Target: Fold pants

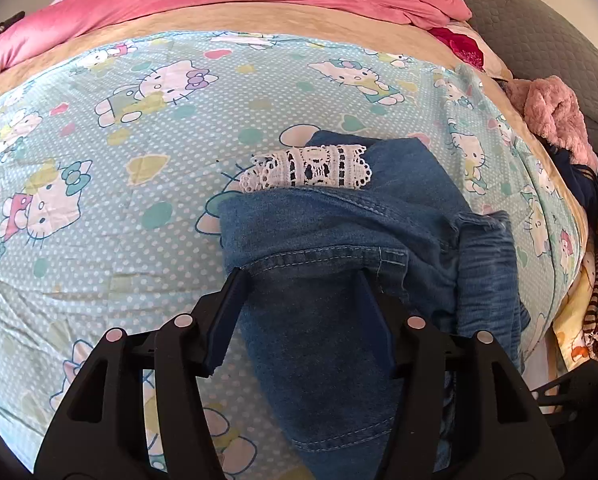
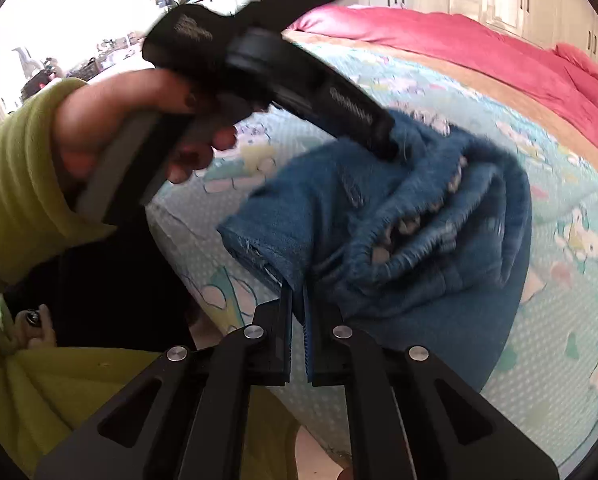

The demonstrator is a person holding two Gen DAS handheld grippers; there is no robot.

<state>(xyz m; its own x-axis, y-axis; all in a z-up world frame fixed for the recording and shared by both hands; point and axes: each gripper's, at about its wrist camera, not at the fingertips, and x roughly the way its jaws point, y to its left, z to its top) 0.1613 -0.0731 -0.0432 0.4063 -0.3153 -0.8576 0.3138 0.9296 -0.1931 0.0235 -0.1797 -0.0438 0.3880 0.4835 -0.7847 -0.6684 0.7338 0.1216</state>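
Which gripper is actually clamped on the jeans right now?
The right gripper: its jaws are nearly shut, pinching a corner of the jeans. The left gripper stands wide open, denim lying loose between its fingers.

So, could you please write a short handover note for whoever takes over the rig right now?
Left gripper: open, jaws straddling a fold of the jeans, not clamped.
Right gripper: shut on a jeans edge.
Jeans: bunched on the bedsheet, lace trim showing at the far side.
Done: partly gathered, no neat fold yet.
Left: flatten, align the legs, fold.
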